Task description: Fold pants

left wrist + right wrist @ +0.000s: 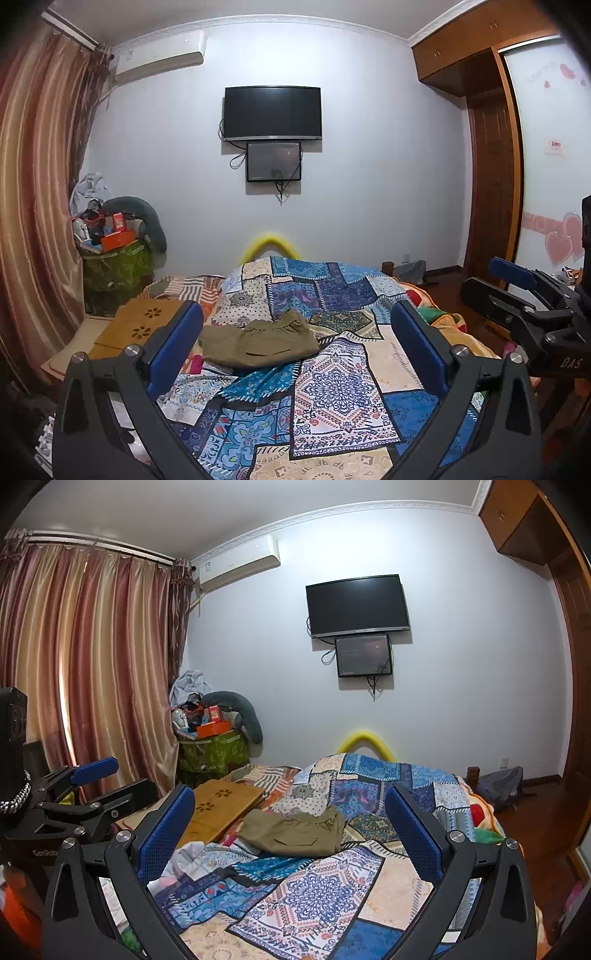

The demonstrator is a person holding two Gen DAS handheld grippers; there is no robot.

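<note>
The pants [258,343] already look folded into a compact olive bundle on the bed [340,398], so little seems left. Both the left gripper [295,347] and right gripper [290,830] hang above with jaws wide apart, empty; the bundle lies ahead, between them, untouched

Wall TV [272,112], AC [160,57], curtains [92,664]
</note>
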